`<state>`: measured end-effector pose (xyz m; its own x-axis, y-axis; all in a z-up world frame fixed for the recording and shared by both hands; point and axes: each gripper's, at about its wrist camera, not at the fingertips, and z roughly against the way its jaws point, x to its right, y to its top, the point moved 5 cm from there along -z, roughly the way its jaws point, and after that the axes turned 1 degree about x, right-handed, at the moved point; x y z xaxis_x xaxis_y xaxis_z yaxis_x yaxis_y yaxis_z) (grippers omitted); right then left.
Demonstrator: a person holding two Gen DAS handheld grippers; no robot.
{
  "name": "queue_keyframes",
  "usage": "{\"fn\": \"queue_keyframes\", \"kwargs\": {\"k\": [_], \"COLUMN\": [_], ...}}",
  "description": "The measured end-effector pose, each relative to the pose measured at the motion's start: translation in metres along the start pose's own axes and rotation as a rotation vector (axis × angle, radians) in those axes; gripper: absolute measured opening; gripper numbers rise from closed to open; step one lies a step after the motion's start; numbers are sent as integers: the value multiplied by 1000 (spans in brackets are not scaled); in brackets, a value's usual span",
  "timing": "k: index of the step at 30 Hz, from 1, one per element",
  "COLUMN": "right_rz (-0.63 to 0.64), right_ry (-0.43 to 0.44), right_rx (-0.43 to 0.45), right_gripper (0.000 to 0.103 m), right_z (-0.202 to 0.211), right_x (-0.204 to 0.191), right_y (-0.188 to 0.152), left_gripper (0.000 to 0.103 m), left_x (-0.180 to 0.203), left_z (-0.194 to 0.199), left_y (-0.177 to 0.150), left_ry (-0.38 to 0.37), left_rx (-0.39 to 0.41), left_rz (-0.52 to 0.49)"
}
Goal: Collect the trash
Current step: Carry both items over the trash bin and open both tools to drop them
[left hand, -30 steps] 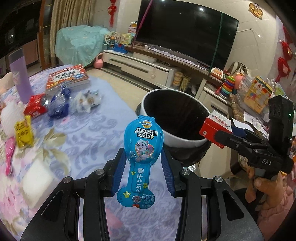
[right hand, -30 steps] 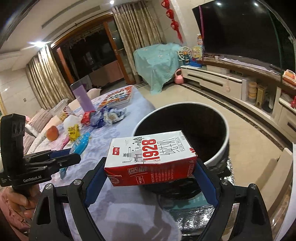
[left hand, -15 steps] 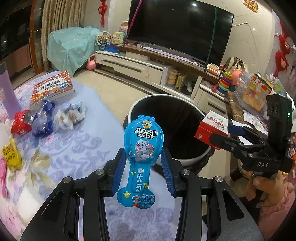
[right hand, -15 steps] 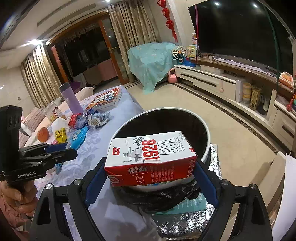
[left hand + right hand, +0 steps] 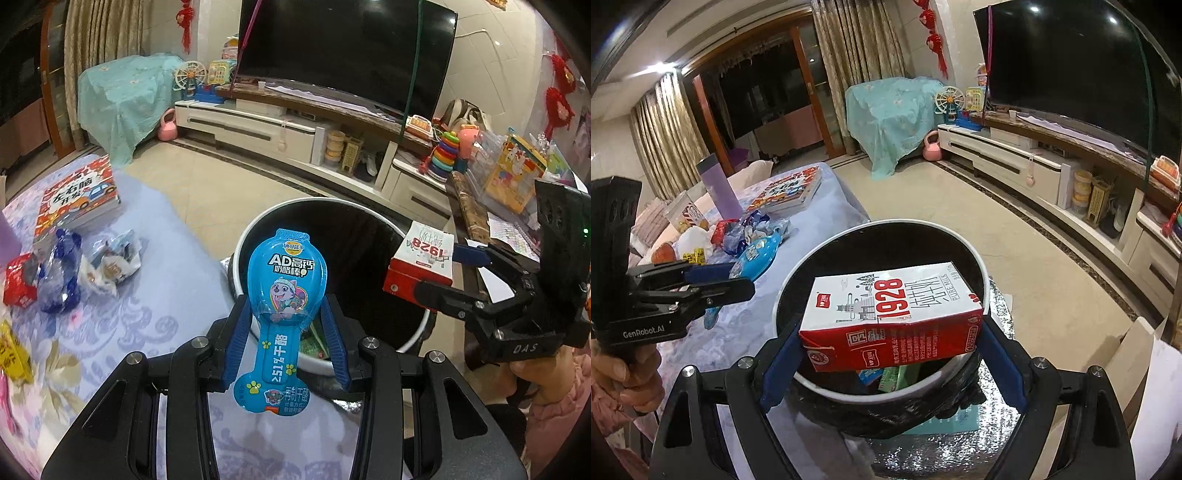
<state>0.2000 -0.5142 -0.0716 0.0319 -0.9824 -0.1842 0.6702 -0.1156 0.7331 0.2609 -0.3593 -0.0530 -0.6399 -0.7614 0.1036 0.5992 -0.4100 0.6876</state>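
My left gripper [image 5: 286, 325] is shut on a blue cheese-stick wrapper [image 5: 282, 306] and holds it upright over the near rim of the round white-rimmed bin [image 5: 243, 243]. My right gripper [image 5: 890, 332] is shut on a red and white 1928 milk carton [image 5: 890, 314], held flat above the bin's [image 5: 975, 258] open mouth. The carton [image 5: 421, 258] and right gripper [image 5: 439, 273] also show in the left wrist view. The left gripper [image 5: 738, 277] with its wrapper [image 5: 753, 258] shows in the right wrist view, left of the bin. Green and blue trash [image 5: 886, 376] lies inside the bin.
The table with a lilac floral cloth [image 5: 147, 295] carries crumpled blue, white and red wrappers [image 5: 59, 273], a yellow packet [image 5: 11, 354], a picture book [image 5: 77, 199] and a purple bottle [image 5: 718, 184]. A TV stand [image 5: 258, 125] and toys stand beyond.
Both grippers have moved closer to the bin and over it. The milk carton is now above the bin's opening, and the blue wrapper now overlaps its near rim.
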Motion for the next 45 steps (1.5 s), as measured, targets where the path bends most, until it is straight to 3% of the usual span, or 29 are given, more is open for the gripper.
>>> {"fn": "queue_keyframes", "kwargs": {"k": [10, 12, 14, 16, 22, 32, 45], "right_rz": [35, 37, 28, 9, -19, -23, -71], "right_ry": [-5, -8, -1, 10, 19, 39, 122], "right_rx": [-19, -23, -23, -17, -5, 14, 45], "right_gripper": [91, 91, 91, 91, 92, 95, 100], "right_z": [-8, -10, -9, -8, -5, 6, 17], "right_x": [2, 2, 3, 4, 8, -14, -69], "right_y": [1, 0, -1, 0, 0, -8, -29], "left_gripper": [39, 42, 54, 60, 60, 60, 64], "left_x": [6, 6, 5, 3, -5, -39, -83], "left_z": [-19, -23, -25, -25, -18, 10, 75], "left_y": [9, 9, 8, 8, 3, -40, -101], "left_ry": [6, 2, 2, 4, 12, 20, 84], "left_rx": [-28, -40, -43, -40, -32, -49, -8], "left_rz": [-25, -23, -16, -4, 15, 134, 243]}}
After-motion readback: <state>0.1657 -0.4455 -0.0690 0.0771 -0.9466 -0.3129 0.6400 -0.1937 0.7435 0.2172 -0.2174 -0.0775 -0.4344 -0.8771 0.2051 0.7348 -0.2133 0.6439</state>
